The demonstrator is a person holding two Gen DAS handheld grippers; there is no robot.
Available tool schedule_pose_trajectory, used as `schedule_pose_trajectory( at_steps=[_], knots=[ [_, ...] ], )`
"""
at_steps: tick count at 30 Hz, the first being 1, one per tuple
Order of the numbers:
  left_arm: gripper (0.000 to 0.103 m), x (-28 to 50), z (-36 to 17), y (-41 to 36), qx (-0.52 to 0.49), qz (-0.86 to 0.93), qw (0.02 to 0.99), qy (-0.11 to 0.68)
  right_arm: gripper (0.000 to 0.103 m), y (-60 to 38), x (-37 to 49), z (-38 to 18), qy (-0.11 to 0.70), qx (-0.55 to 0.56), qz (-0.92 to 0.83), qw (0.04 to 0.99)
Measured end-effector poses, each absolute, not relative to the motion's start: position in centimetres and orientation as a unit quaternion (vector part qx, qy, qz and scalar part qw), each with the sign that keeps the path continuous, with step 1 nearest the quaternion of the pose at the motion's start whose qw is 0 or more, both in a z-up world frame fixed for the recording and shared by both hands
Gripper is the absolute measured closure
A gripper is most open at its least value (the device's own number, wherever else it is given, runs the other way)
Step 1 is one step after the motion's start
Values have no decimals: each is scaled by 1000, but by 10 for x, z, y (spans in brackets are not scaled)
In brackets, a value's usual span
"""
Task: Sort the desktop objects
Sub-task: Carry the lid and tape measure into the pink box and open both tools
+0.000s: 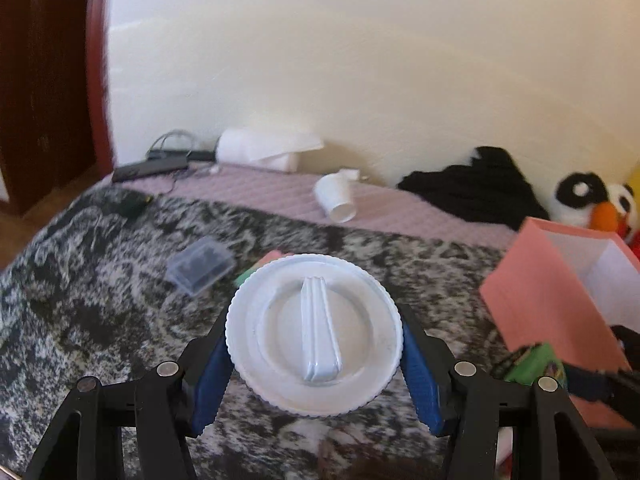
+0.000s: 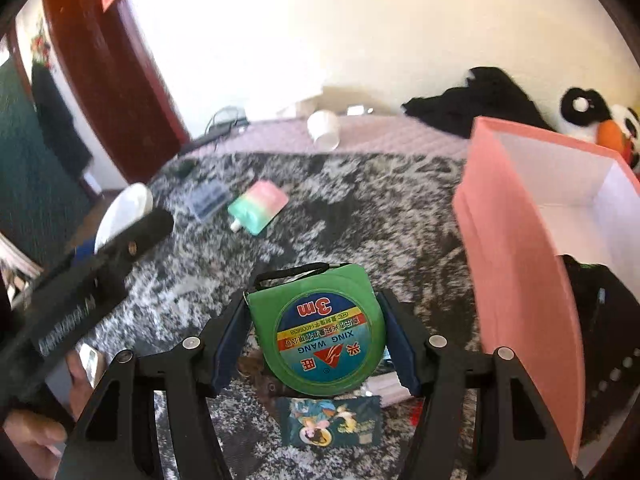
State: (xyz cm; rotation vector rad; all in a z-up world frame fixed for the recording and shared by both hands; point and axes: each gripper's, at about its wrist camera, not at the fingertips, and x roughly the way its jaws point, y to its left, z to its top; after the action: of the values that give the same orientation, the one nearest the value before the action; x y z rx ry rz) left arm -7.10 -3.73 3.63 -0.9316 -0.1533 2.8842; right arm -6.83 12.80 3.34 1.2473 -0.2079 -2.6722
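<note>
Between the blue pads of the left gripper (image 1: 314,354) sits a white ribbed lid (image 1: 314,336), clamped above the mottled blanket (image 1: 100,300). The right gripper (image 2: 316,338) grips a green tape measure (image 2: 318,328) beside the open pink box (image 2: 520,264), with a pastel spout pouch (image 2: 260,206) and clear case (image 2: 206,200) lying farther off.

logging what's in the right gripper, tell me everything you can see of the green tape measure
The tape measure is a rounded green case that looks like plastic, with a round label in blue, red and yellow printed "3m" and "XING WANG", read upside down in the right wrist view. A black wrist strap loops off its top edge. The right gripper holds it by its sides between the blue pads, label facing the camera, lifted above the mottled blanket and a picture card. The pink box stands open to its right.
</note>
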Motion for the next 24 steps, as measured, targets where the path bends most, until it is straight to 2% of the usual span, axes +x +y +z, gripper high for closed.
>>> schedule_pose_trajectory(
  at_steps=[9, 16, 24],
  knots=[
    [39, -40, 61, 32, -277, 954, 111, -13, 36, 200, -33, 72, -124, 376, -917, 51],
    [39, -16, 73, 99, -261, 950, 169, -1, 36, 267, 10, 103, -139, 331, -933, -16],
    [39, 13, 68, 203, -257, 931, 259, 30, 36, 328, 35, 104, -141, 328, -931, -76]
  ],
)
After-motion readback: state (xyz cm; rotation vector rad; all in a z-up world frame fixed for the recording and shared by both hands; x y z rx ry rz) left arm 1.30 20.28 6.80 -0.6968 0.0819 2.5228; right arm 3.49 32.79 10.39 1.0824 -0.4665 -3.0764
